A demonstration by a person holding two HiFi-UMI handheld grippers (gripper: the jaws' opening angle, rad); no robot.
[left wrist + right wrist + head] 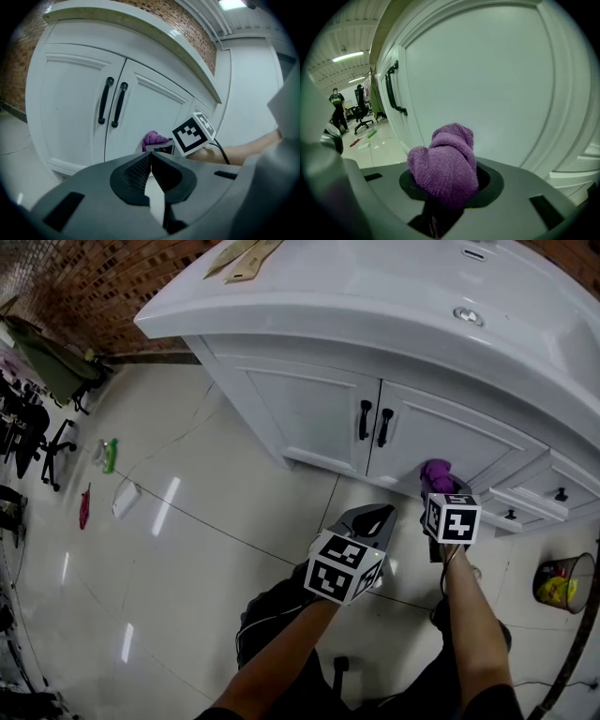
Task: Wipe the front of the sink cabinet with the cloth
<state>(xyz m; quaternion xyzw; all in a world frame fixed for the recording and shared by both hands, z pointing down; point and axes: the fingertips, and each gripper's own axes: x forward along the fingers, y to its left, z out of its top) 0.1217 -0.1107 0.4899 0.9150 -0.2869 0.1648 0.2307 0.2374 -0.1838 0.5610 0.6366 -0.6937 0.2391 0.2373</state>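
Observation:
A white sink cabinet [319, 418] with two doors and black handles [373, 423] stands under a white basin top [394, 306]. My right gripper [439, 491] is shut on a bunched purple cloth [435, 473], held against or just off the lower part of the right door [487, 84]. The cloth [447, 161] fills that gripper's own view. My left gripper [375, 519] is shut with nothing in it and hangs a little back from the cabinet, below the door gap. From the left gripper view I see the handles [112, 101] and the cloth [153, 139].
Drawers with small black knobs [560, 494] lie right of the doors. A wire bin [562, 582] stands on the tiled floor at far right. Litter and bottles [110, 456] lie at left, office chairs [37, 432] beyond. A person [336, 101] stands far off.

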